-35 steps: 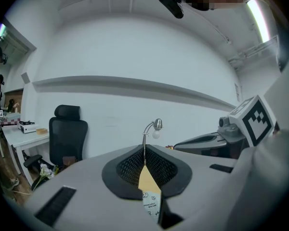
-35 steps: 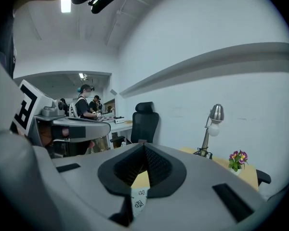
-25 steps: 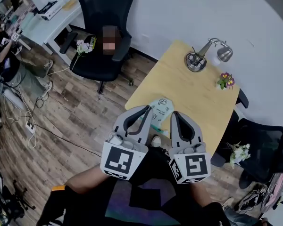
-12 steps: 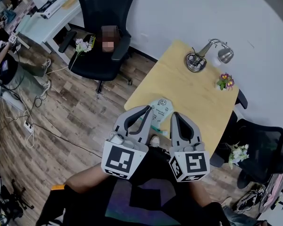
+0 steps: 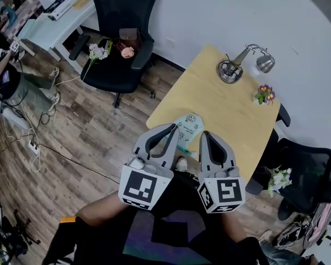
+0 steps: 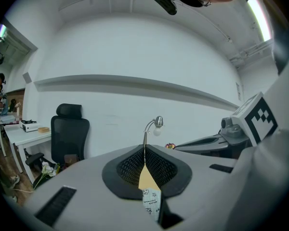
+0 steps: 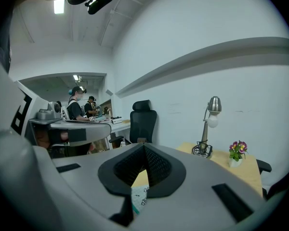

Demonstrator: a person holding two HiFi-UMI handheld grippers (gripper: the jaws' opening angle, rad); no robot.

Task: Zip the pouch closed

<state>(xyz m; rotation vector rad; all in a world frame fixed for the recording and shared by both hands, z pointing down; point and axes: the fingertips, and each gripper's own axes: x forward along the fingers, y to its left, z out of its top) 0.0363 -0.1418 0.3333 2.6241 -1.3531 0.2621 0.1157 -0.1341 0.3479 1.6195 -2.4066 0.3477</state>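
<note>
Left tongs (image 5: 171,129) and right tongs (image 5: 205,135) are both held side by side in the air, close to the person's body, pointing forward and slightly down toward the near corner of the yellow wooden worktop (image 5: 220,109). Both tongs are closed with nothing in them: in each gripper view the jaws are pressed together at the tips, empty. The pouch (image 5: 186,127) is pale mint with small printed drawings. It lies flat on the worktop at its near edge, just ahead of the tongs tips and between the two of them, touched by neither. Its long axis runs about the same way the tongs point, away from the person, with the near end at the worktop edge and the far end leaning a little to the right. The zipper side is too small to make out, so I cannot tell whether it is open or shut. Each gripper view shows a strip of the pouch low in the slot under the closed jaws. Farther ahead and to the right of the tongs are a metal desk lamp (image 5: 231,68) and a small flower pot (image 5: 263,94). A black office chair (image 5: 124,32) stands on the floor ahead and to the left.
</note>
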